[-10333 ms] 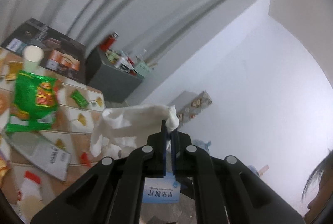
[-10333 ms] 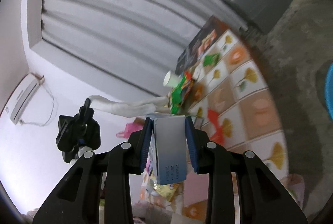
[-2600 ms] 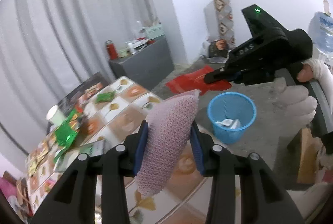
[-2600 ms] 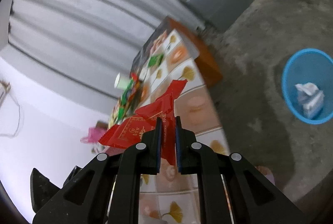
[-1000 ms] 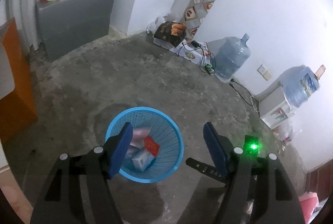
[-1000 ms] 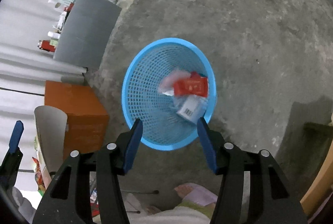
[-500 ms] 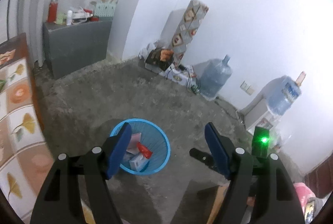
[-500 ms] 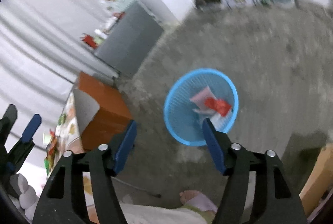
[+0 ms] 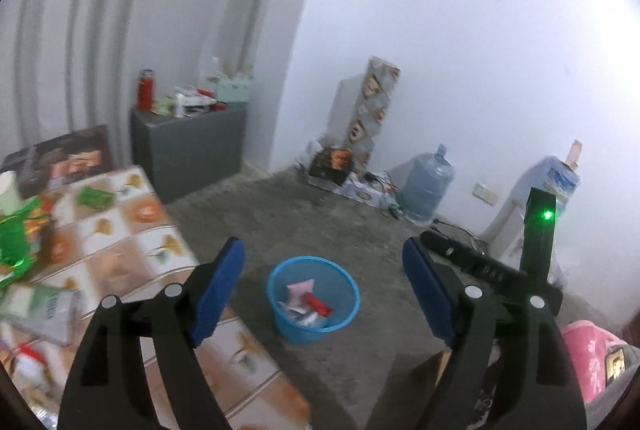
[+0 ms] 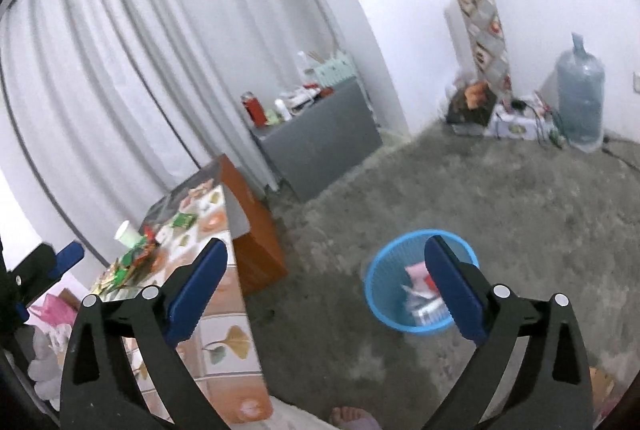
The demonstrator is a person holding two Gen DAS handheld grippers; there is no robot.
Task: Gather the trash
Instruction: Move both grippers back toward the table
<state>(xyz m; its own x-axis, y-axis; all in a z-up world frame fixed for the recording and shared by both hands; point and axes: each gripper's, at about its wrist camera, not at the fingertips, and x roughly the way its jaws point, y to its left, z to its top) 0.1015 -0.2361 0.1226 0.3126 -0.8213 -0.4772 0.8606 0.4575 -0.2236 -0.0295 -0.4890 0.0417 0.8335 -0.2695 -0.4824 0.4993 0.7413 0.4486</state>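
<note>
Left wrist view: my left gripper (image 9: 322,288) has its fingers (image 9: 218,286) spread wide, having just been opening further, with nothing between them. Past them, on the concrete floor (image 9: 320,226), stands the blue bin (image 9: 313,297); it holds a pink wrapper (image 9: 301,287), a red wrapper (image 9: 318,304) and pale scraps. The table (image 9: 120,242) sits at lower left, just beside the bin, blurred; on it a green bag (image 9: 18,242), a small green packet (image 9: 95,199) and a white carton (image 9: 38,310). My right gripper's black body (image 9: 486,266) shows at right, green light on.

Right wrist view: my right gripper (image 10: 324,294) fingers (image 10: 198,288) stand fully apart, also just opened further, empty. The bin (image 10: 384,286) lies behind the right finger, partly hidden; trash inside. The table (image 10: 216,318) is at left, carrying a cup (image 10: 128,234) and green wrappers (image 10: 134,256). A grey cabinet (image 10: 320,142) stands against the curtain (image 10: 120,50).
</note>
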